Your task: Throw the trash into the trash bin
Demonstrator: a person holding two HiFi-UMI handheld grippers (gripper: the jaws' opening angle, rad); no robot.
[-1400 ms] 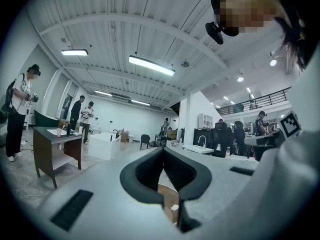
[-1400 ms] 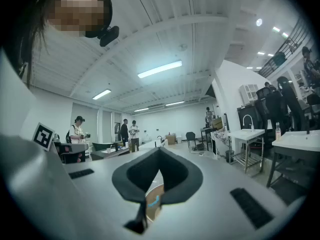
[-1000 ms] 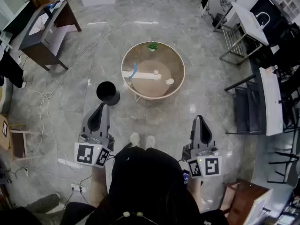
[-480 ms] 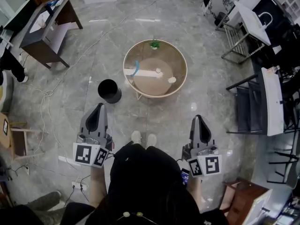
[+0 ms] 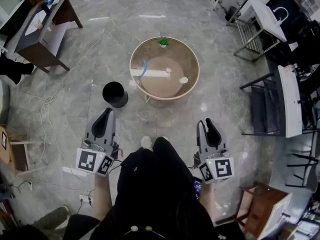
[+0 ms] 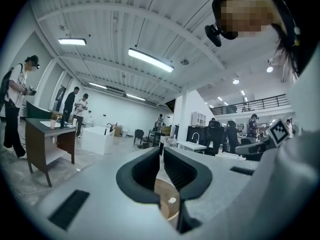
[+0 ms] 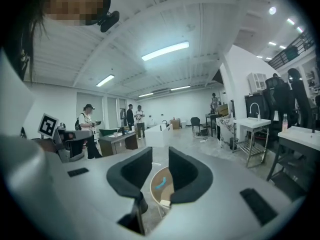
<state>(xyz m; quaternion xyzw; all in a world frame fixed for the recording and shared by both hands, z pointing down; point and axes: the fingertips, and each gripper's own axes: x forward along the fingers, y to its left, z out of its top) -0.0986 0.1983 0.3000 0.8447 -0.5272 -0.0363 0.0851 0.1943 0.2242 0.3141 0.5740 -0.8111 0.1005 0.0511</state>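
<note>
A round wooden table (image 5: 193, 59) stands ahead on the floor. On it lie a blue scrap (image 5: 144, 67), a white strip (image 5: 150, 73), a crumpled white piece (image 5: 183, 79) and a small potted plant (image 5: 163, 42). A black trash bin (image 5: 115, 94) stands on the floor left of the table. My left gripper (image 5: 106, 113) is shut and empty, short of the bin. My right gripper (image 5: 207, 124) is opening, with nothing between its jaws. The right gripper view frames the table (image 7: 153, 188) and blue scrap (image 7: 160, 183) between the jaws of the right gripper (image 7: 160, 156). The left gripper (image 6: 161, 151) points at the table (image 6: 162, 194).
A dark desk (image 5: 37, 34) stands at the far left, with cables (image 5: 47, 104) trailing over the floor. Black chairs (image 5: 262, 109) and white tables (image 5: 291, 104) line the right side. A brown stool (image 5: 262, 209) is at lower right. People stand far off (image 7: 89, 129).
The right gripper's jaws have parted from shut. Both grippers have sunk a little, and the person's leg has stepped forward between them. The table and bin lie slightly higher in view.
</note>
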